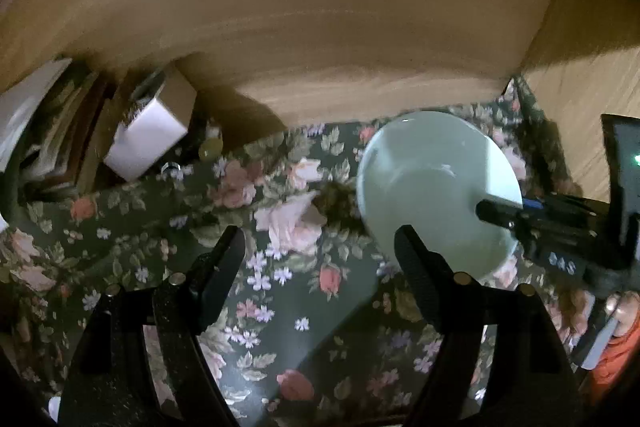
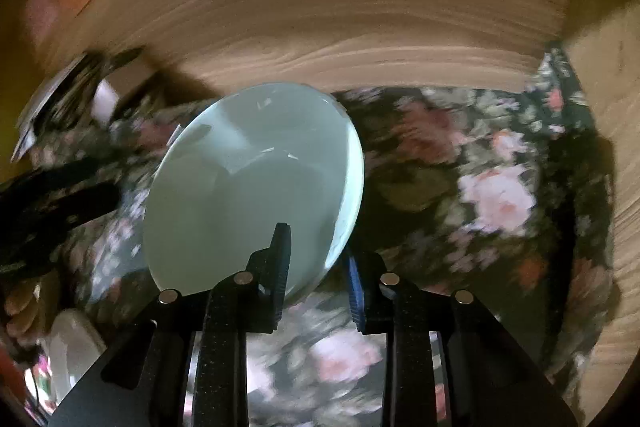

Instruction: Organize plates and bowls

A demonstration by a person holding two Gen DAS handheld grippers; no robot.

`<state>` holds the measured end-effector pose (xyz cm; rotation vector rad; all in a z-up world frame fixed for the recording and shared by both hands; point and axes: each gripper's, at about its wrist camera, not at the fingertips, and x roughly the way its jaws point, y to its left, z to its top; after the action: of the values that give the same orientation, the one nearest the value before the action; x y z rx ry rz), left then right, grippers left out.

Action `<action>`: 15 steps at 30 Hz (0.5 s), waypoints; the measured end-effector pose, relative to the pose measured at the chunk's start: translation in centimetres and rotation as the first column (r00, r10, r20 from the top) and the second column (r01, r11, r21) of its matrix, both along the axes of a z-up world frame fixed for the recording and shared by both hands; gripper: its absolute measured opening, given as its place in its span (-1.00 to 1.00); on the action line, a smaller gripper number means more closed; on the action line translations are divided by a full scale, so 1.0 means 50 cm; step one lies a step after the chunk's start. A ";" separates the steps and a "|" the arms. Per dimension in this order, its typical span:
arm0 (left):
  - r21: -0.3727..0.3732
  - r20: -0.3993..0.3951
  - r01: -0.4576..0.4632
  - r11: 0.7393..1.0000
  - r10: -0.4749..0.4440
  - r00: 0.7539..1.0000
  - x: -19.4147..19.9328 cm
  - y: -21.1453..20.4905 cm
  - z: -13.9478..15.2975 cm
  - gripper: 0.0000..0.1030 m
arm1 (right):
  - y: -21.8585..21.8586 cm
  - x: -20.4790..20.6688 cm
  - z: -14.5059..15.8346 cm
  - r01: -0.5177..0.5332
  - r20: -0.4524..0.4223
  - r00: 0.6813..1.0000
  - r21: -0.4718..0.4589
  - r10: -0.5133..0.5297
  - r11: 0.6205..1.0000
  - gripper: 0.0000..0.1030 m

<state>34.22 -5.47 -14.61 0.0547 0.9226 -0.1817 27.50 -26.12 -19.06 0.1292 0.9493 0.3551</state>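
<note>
A pale green bowl (image 2: 248,183) is held tilted above the floral cloth (image 2: 480,155). My right gripper (image 2: 316,267) is shut on the bowl's near rim, one finger inside and one outside. The same bowl (image 1: 432,183) shows in the left wrist view at the right, with the right gripper (image 1: 500,215) clamped on its rim. My left gripper (image 1: 320,251) is open and empty over the cloth, to the left of the bowl.
A wooden wall (image 1: 320,27) rises behind the cloth-covered surface (image 1: 280,307). A white box (image 1: 148,143) and stacked papers (image 1: 48,131) stand at the back left. A wooden side panel (image 2: 624,147) closes the right. Something white (image 2: 72,351) lies at the lower left.
</note>
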 end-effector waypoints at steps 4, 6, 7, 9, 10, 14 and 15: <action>0.033 -0.040 0.015 0.999 -0.013 0.999 -0.013 -0.001 -0.024 0.50 | 0.012 -0.011 -0.009 -0.066 -0.021 0.998 0.021 0.066 0.998 -0.55; 0.045 -0.049 0.028 0.999 -0.025 0.998 -0.020 -0.003 -0.032 0.50 | 0.023 -0.024 -0.009 -0.084 -0.022 0.996 0.016 0.084 0.996 -0.54; 0.049 -0.051 0.031 0.998 -0.028 0.998 -0.023 -0.004 -0.035 0.49 | 0.032 -0.024 -0.008 -0.082 -0.020 0.996 0.014 0.082 0.997 -0.53; 0.052 -0.064 0.033 0.998 -0.030 0.998 -0.027 -0.005 -0.042 0.49 | 0.039 -0.031 -0.010 -0.062 -0.008 0.998 0.015 0.062 0.998 -0.53; 0.051 -0.068 0.032 0.998 -0.029 0.997 -0.025 -0.007 -0.046 0.44 | 0.032 -0.030 -0.008 -0.047 -0.003 0.999 0.015 0.047 0.999 -0.53; 0.048 -0.099 0.041 0.998 -0.036 0.994 -0.027 -0.012 -0.063 0.16 | 0.023 -0.032 -0.005 -0.016 0.007 1.000 0.038 0.016 0.999 -0.45; 0.049 -0.103 0.045 0.998 -0.040 0.994 -0.027 -0.015 -0.067 0.13 | 0.021 -0.031 -0.006 -0.016 0.005 1.000 0.040 0.016 0.999 -0.45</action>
<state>32.87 -6.20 -17.96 0.1136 1.0289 -0.2020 25.94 -25.05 -19.36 0.1573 0.9397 0.3891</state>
